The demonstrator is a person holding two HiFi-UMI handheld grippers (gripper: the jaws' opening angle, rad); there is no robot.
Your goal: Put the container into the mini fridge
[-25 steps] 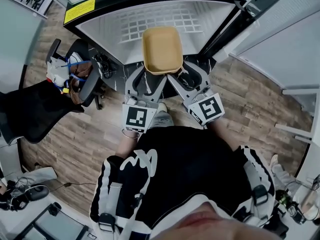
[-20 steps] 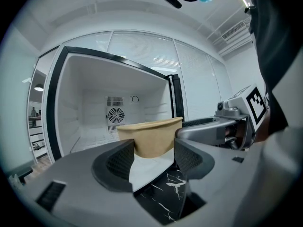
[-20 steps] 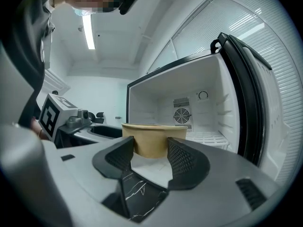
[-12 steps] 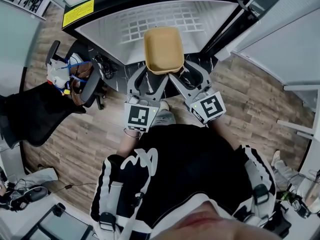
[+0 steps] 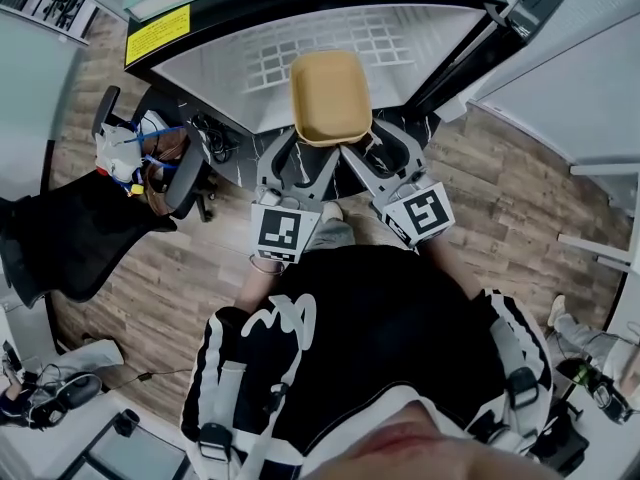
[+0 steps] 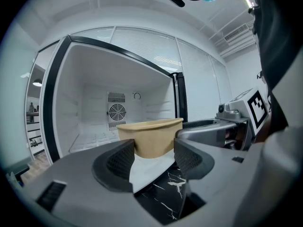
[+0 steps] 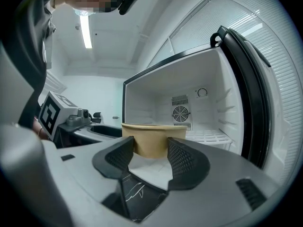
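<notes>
Reaching up from the middle of the head view, the left gripper [image 5: 303, 148] angles inward toward the upper right; its jaws are closed against the near left corner of a tan container [image 5: 330, 96], which sits just above and between both grippers; in the left gripper view the two dark ribbed pads press the container's lower wall from either side, with its rim spreading wider beyond them. Right of it, the right gripper [image 5: 362, 146] leans the opposite way, toward the upper left, so the pair form a V that meets at the container's near end; its jaws likewise clamp the container's near right corner, and its own view shows the tan wall filling the gap between the pads. Each gripper's marker cube, left [image 5: 280, 233] and right [image 5: 422, 213], faces up at centre frame, just above the person's black top [image 5: 370, 338]; the forearms are mostly hidden beneath it. The container is open, empty and held level at the mouth of the mini fridge [image 5: 250, 58], over the front of its white interior; the fridge door [image 5: 530, 8] stands open at the upper right; a round fan vent shows on the back wall in both gripper views.
</notes>
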